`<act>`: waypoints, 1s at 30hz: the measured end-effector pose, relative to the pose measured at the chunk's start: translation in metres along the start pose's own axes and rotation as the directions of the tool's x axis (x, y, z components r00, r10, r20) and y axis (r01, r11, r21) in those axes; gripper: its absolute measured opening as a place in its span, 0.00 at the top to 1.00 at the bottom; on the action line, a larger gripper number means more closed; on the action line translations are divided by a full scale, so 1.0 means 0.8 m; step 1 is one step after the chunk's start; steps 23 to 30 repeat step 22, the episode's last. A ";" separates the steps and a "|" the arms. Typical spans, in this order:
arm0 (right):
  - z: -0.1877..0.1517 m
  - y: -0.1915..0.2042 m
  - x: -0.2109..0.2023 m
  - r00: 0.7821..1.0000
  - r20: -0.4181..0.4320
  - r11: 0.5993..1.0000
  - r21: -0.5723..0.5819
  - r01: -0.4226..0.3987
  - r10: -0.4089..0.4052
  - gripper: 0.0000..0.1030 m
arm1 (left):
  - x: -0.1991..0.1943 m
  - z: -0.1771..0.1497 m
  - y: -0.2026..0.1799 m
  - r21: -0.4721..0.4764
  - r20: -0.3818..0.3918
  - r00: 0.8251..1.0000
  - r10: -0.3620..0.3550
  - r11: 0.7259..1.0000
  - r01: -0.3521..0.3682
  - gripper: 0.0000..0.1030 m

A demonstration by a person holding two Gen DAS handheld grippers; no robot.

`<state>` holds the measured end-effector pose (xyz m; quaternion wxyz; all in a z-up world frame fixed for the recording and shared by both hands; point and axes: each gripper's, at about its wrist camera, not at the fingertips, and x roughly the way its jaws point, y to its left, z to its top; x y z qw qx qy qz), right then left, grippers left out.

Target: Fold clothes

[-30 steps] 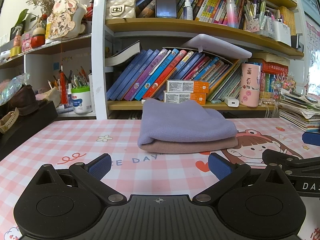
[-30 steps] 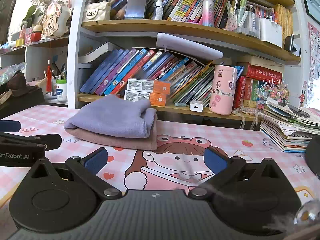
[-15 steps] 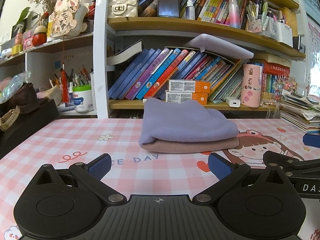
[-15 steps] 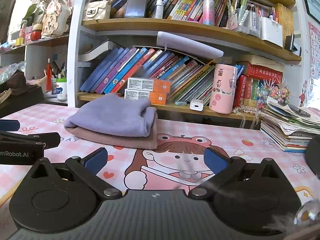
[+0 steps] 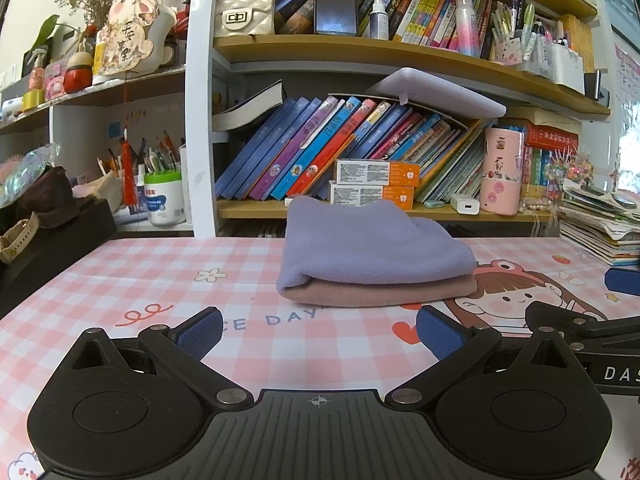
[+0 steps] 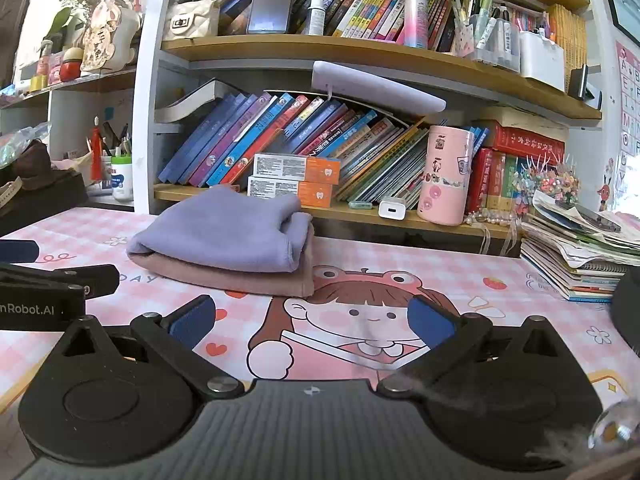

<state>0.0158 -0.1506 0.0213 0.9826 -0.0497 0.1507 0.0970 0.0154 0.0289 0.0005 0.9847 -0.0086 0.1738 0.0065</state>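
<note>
Pink checked desk mat before a bookshelf. 2 folded cloths, purple over pink, lie stacked, long axis crosswise, straight ahead of the left gripper, forward-left of the right gripper. Both spread wide, holding nothing.

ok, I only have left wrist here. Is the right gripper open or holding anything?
Observer: The right gripper is open with nothing between its pads. It sits over the cartoon girl print, short of the clothes.
Operator: Is the stack's right end tidy?
Observer: Mostly. The right wrist view shows the purple cloth with its folded layers at that end. The pink cloth beneath sticks out slightly past it.
Operator: Is the left gripper touching the stack?
Observer: No. In the right wrist view the left gripper stops short of the stack's left end, with bare mat between them.
</note>
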 end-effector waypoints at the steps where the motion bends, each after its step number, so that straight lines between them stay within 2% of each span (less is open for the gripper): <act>1: 0.000 0.000 0.000 1.000 0.000 1.000 0.000 0.000 0.000 0.00 | 0.000 0.000 0.000 0.000 0.000 1.000 -0.001 1.000 0.001 0.00; 13: 0.000 0.001 0.000 1.000 -0.002 1.000 -0.002 0.001 -0.001 0.00 | 0.001 0.000 0.007 -0.033 -0.007 1.000 -0.014 0.999 0.014 0.00; 15: 0.000 0.001 0.000 1.000 -0.002 1.000 -0.003 0.001 -0.001 0.00 | 0.000 -0.001 0.006 -0.027 -0.001 1.000 -0.030 0.999 0.030 0.00; 30: 0.000 0.002 0.000 1.000 -0.004 1.000 -0.004 0.001 -0.001 0.00 | -0.001 0.000 0.000 -0.001 0.005 1.000 -0.015 1.000 0.015 0.00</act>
